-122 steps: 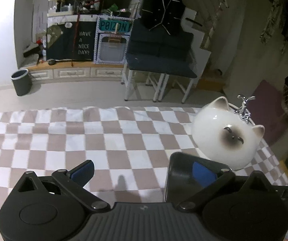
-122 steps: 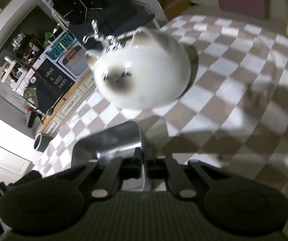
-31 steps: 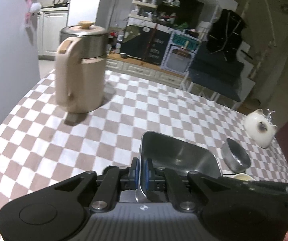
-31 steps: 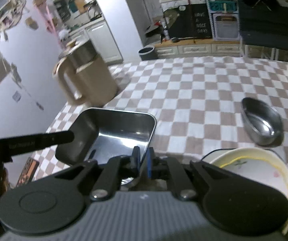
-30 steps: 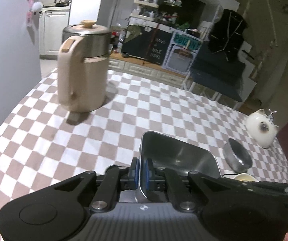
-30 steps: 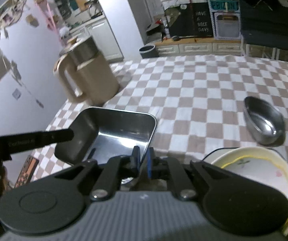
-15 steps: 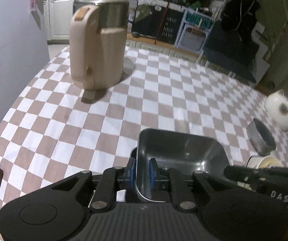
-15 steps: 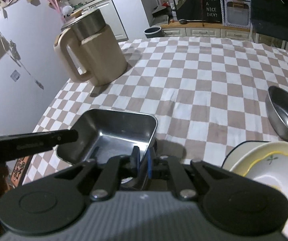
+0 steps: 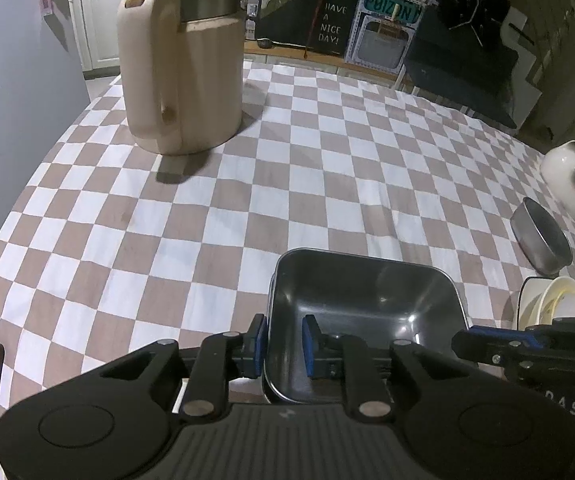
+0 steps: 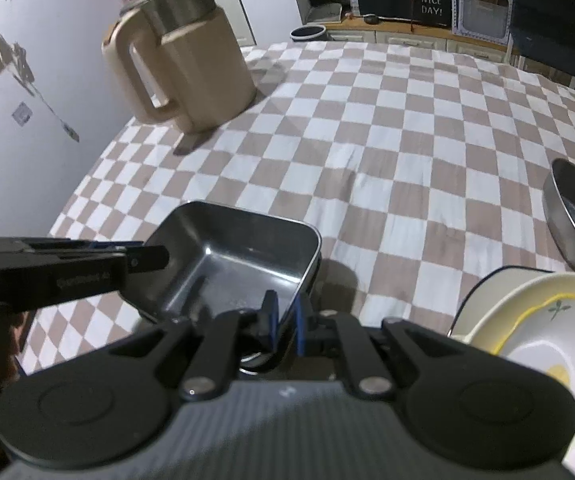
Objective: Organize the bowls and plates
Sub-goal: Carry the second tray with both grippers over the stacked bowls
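Tray (image 9: 363, 300) rests near the kettle (image 9: 185, 64); left claw (image 9: 283, 346) opening, straddling its near wall; right claw (image 10: 285, 320) pinches the opposite rim.

Rectangular tray (image 9: 363, 292): polished metal, glossy. Round bowl (image 9: 543, 240) at right: brushed metal. Checked tablecloth (image 9: 207, 216): matt cloth. Far-left kettle (image 9: 183, 60): matt beige plastic, steel band.

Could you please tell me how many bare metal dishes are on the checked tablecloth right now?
2. The rectangular steel tray lies nearest, its rim between both grippers' jaws; the round steel bowl sits far right by the cat-shaped jar. More may be stacked unseen beneath the tray.
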